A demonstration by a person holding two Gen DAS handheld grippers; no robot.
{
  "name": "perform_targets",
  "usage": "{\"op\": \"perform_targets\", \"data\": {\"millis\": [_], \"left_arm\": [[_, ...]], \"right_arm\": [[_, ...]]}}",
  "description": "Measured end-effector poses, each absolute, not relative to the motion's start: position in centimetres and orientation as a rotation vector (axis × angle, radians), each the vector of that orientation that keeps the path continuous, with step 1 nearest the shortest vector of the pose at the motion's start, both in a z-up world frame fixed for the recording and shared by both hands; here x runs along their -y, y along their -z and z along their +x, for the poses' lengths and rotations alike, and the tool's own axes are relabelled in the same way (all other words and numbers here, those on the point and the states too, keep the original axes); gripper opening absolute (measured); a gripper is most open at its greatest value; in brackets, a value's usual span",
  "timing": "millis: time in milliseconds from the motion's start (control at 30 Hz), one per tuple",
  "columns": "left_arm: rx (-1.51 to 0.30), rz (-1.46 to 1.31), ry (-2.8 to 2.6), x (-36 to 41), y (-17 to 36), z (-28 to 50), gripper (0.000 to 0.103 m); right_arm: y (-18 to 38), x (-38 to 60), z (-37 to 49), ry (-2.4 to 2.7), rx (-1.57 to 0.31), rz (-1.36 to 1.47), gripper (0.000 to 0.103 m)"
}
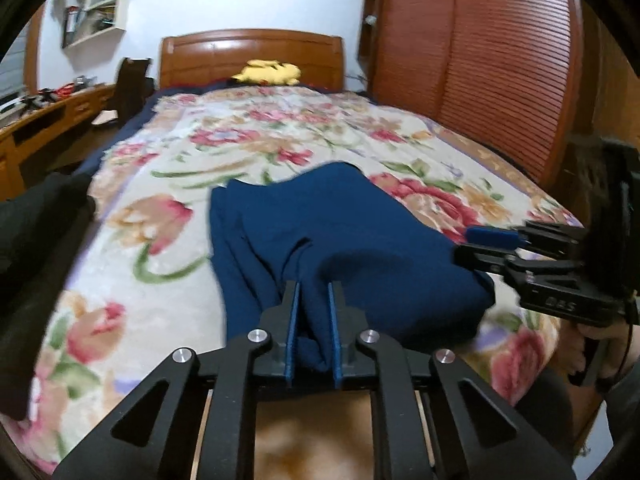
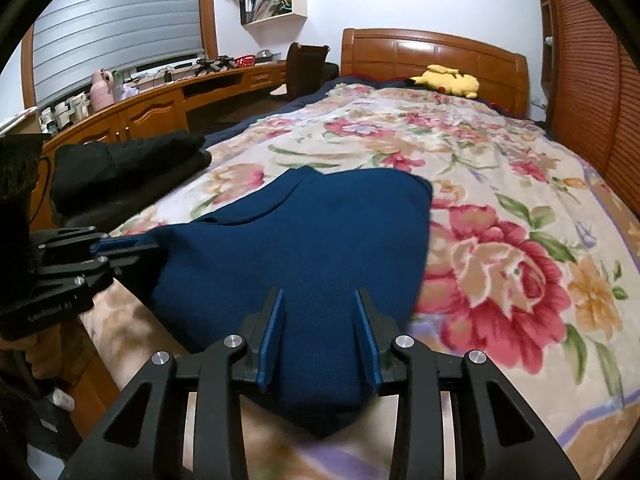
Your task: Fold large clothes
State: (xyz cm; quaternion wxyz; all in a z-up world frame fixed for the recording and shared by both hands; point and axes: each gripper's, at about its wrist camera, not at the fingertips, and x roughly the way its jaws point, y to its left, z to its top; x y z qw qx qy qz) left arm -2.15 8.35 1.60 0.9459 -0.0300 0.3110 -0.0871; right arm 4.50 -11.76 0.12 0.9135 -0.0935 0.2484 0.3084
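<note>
A dark blue garment [image 1: 320, 220] lies partly folded on the flowered blanket [image 1: 180, 152], its near edge lifted. In the left wrist view my left gripper [image 1: 316, 292] is shut on a bunched fold of that near edge. My right gripper [image 1: 470, 246] reaches in from the right at the garment's side. In the right wrist view the blue garment [image 2: 304, 232] fills the gap between the blue pads [image 2: 272, 332] of my right gripper [image 2: 319, 300], and a corner hangs below them. My left gripper [image 2: 120, 246] meets the cloth at the left.
Folded black clothes [image 2: 132, 160] lie at the bed's left edge. A yellow plush toy [image 2: 448, 80] rests by the wooden headboard [image 2: 432, 52]. A wooden desk [image 2: 152, 108] runs along the left wall, and a slatted wardrobe [image 1: 480, 60] stands to the right.
</note>
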Motion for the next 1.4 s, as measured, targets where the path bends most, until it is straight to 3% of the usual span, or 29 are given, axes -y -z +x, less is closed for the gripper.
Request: {"op": "perform_targets", "data": {"millis": [633, 700, 767, 900, 933, 967, 1033, 1400], "left_arm": [[-0.667, -0.017, 0.107, -10.0, 0.9, -2.6, 0.015], [-0.666, -0.037, 0.106, -10.3, 0.8, -2.6, 0.02], [-0.664, -0.047, 0.094, -10.5, 0.6, -2.8, 0.033], [-0.653, -0.063, 0.088, -11.2, 0.3, -3.6, 0.049], [-0.65, -0.063, 0.087, -11.3, 0.1, -3.9, 0.058], [-0.647, -0.062, 0.085, -11.4, 0.1, -4.1, 0.075], [-0.619, -0.054, 0.077, -11.6, -0.3, -5.0, 0.088], [-0.613, 0.0, 0.074, -11.2, -0.5, -6.6, 0.089]], "right_arm": [[3.7, 10.5, 3.6, -0.699, -0.571, -0.221, 0.036], [3.7, 10.3, 3.5, -0.696, -0.565, -0.234, 0.036], [3.9, 10.2, 3.3, -0.695, -0.555, -0.234, 0.036], [4.0, 10.6, 3.3, -0.696, -0.541, -0.23, 0.036], [4.0, 10.7, 3.3, -0.696, -0.54, -0.231, 0.036], [4.0, 10.8, 3.4, -0.697, -0.539, -0.232, 0.036], [4.1, 10.9, 3.4, -0.699, -0.538, -0.236, 0.036], [4.1, 11.1, 3.4, -0.706, -0.531, -0.225, 0.036]]}}
